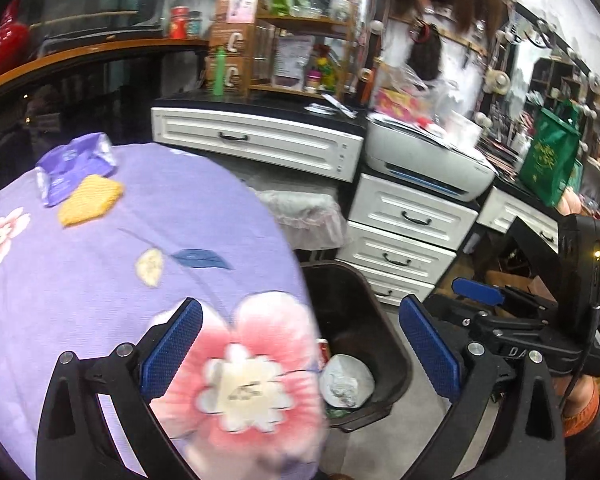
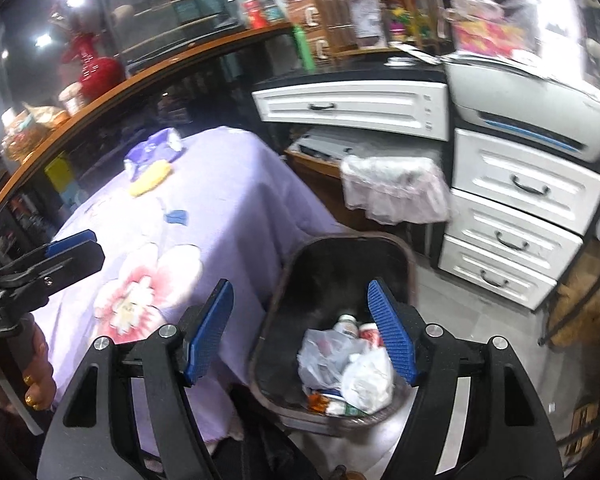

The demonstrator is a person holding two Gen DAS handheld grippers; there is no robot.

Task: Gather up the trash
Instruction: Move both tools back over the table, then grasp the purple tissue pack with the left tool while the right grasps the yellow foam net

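trash (image 2: 346, 364) in bin (image 2: 342, 240), both jaws wide, empty

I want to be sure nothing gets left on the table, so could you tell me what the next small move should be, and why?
Probably swing the left gripper toward the purple packet and the yellow cloth at the table's far end. Both grippers are open with nothing between their pads, the right gripper above the dark bin that already holds crumpled bags, and those two items are all that lies on the purple tablecloth.
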